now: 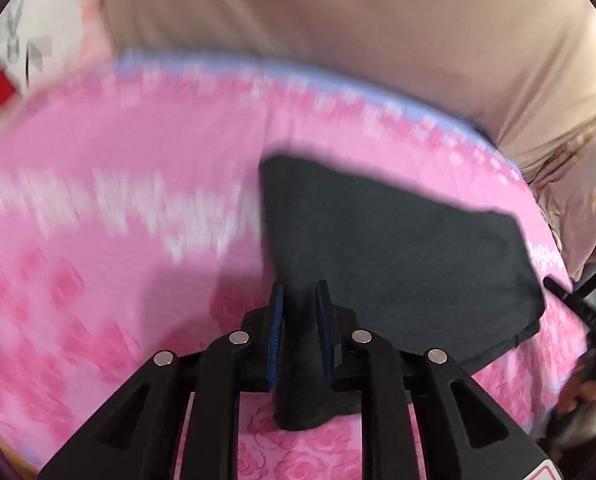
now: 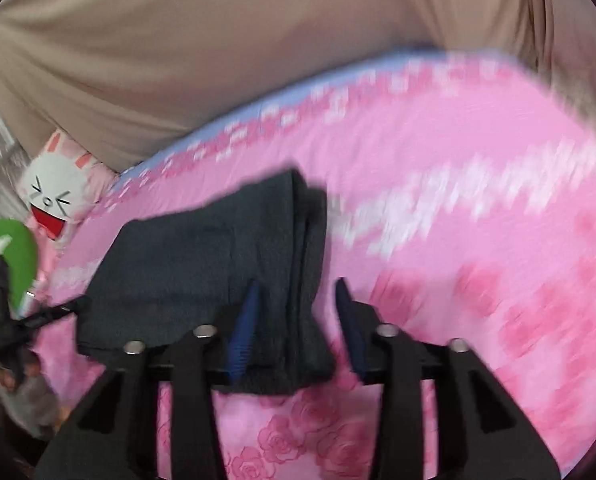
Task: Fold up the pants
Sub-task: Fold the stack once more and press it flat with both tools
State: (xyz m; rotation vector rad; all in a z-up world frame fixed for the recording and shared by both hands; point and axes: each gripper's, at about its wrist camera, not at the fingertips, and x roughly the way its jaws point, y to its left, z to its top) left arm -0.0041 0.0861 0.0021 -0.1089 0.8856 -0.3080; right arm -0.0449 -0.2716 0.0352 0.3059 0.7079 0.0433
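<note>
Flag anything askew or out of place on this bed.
Nothing serious. The folded dark pants lie at a slant on the pink rose bedsheet, their stacked edges slightly uneven beside the right gripper. Blur hides finer detail.

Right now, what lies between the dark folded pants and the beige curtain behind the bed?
Only pink rose-print bedsheet with its pale blue edge lies between the pants and the curtain; both wrist views show it.
</note>
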